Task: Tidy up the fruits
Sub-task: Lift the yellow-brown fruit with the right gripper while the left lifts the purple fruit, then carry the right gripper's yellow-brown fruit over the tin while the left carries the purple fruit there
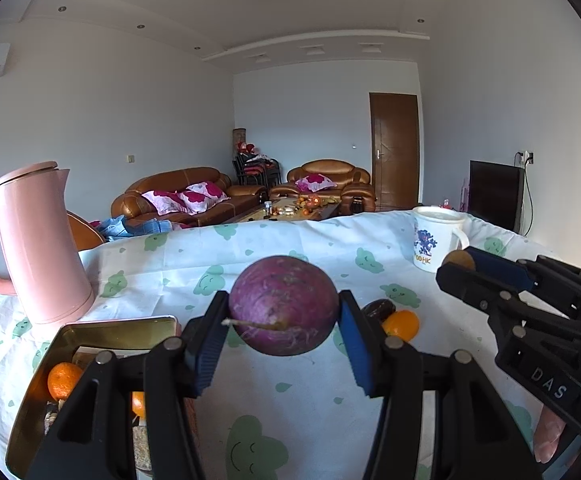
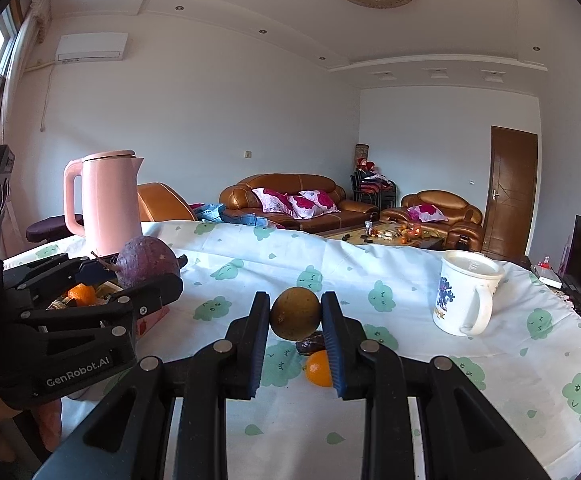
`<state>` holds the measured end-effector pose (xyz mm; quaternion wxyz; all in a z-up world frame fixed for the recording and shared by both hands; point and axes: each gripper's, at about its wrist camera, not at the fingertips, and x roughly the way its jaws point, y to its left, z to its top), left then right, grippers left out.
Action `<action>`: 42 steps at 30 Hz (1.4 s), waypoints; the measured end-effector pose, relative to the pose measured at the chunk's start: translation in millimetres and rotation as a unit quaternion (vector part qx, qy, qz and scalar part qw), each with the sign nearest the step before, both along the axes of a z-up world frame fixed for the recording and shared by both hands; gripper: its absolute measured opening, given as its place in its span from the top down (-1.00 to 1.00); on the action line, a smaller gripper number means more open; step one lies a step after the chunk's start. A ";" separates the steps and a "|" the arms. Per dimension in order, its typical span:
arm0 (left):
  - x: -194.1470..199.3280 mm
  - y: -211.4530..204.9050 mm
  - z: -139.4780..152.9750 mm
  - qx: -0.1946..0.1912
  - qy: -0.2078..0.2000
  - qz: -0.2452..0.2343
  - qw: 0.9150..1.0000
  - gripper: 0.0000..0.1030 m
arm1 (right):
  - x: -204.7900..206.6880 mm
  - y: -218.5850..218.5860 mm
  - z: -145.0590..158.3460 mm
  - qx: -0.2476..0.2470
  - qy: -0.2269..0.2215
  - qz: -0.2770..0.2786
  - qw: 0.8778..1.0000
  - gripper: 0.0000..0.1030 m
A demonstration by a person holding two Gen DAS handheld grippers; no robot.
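Note:
A round purple fruit [image 1: 283,306] with a dry stem is clamped between the blue pads of my left gripper [image 1: 284,300], above the tablecloth. From the right wrist view the same fruit [image 2: 148,260] and left gripper [image 2: 170,272] hang over a gold-lined tin [image 2: 152,320]. My right gripper [image 2: 296,300] is shut on a small brown round fruit [image 2: 295,313]; that gripper [image 1: 460,262] shows at the right of the left wrist view. An orange [image 2: 317,369] and a dark date-like piece [image 2: 310,343] lie on the cloth below it. The tin [image 1: 90,326] holds an orange [image 1: 63,380].
A tall pink kettle [image 1: 38,240] stands at the back left beside the tin. A white printed mug [image 2: 464,296] stands at the right of the table. White cloth with green clouds [image 2: 370,264] covers the table; its far edge drops off toward sofas.

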<state>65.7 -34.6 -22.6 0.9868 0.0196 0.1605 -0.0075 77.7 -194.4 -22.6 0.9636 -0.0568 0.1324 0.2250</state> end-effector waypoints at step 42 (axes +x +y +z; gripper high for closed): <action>-43.5 70.0 5.2 -0.030 -0.003 0.044 0.999 -0.08 | -40.1 80.9 3.0 -0.028 -0.012 0.091 0.995 0.46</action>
